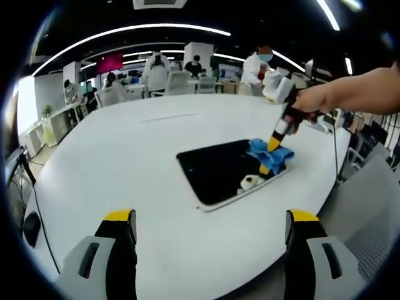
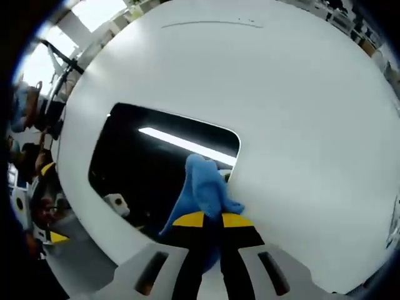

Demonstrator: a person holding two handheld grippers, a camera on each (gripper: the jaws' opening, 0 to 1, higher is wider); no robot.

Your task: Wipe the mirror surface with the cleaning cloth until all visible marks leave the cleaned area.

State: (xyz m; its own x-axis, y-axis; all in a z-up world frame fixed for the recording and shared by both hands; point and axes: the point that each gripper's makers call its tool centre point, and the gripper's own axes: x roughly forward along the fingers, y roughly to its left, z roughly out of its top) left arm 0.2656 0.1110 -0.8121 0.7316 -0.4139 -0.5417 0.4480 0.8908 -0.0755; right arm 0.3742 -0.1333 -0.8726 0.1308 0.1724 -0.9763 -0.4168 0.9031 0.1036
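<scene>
One broad white worktop (image 1: 156,156) curves through an open office, with desks, chairs and seated people along the far wall under long ceiling light strips. The left tool (image 1: 209,234) hangs over the near edge, its jaws spread wide and holding nothing. Toward the right lies the dark mirror (image 1: 222,169), flat on the worktop, a light strip reflected in its glass. At its right end the right tool (image 2: 212,220), held by a hand (image 1: 319,100), pinches the blue cleaning cloth (image 2: 203,187) against the mirror.
</scene>
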